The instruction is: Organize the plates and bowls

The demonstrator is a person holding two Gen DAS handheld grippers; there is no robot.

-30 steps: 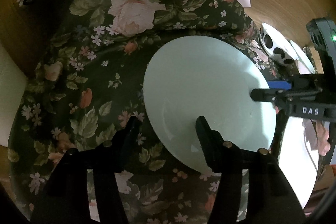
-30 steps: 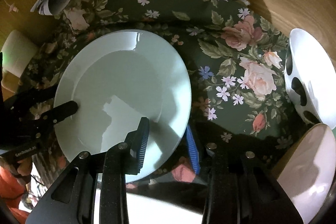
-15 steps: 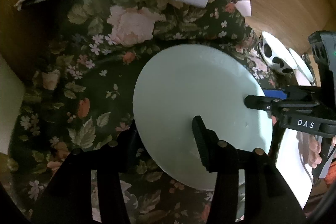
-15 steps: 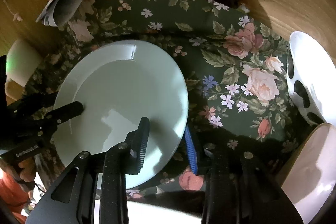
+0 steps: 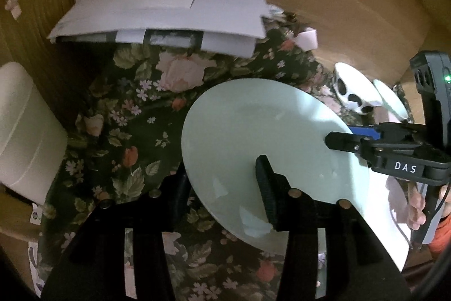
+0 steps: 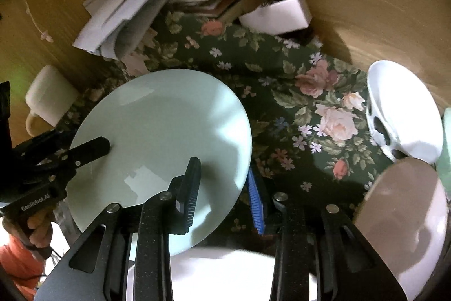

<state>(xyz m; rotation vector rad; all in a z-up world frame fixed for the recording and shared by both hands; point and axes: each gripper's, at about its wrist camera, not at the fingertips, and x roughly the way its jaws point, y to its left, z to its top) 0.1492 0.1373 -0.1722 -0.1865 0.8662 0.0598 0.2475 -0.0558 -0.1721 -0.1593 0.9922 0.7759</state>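
A: Both tools on one dish. The left tool point(image 5: 222, 182) grips the near-left rim of the round pale-green ceramic plate point(image 5: 253, 137), one finger above the face, one below; its jaws have just been closing on that rim. The right tool point(image 6: 225, 182) is clenched on the opposite rim, black pad on top, blue pad underneath.

B: Where does the plate sit?

A: Held between the two tools, over the dark floral cloth point(image 6: 282, 81) that covers the bench. Whether it is quite clear of the cloth I cannot tell.

B: How to carry it well?

A: My judgement: keep both hands moving together and level, so that neither rim slips from its pads. Steer clear of the stack of white papers point(image 5: 163, 10) at the far side.

B: Count?

A: One green plate in hand. One white bowl with black patches point(image 6: 406, 109), far right. One large white plate point(image 6: 225, 272) at the near edge. One pale pinkish plate point(image 6: 406, 216), near right. A further pale rim shows beyond the spotted bowl; too little to name. One cream mug point(image 6: 48, 98), left.
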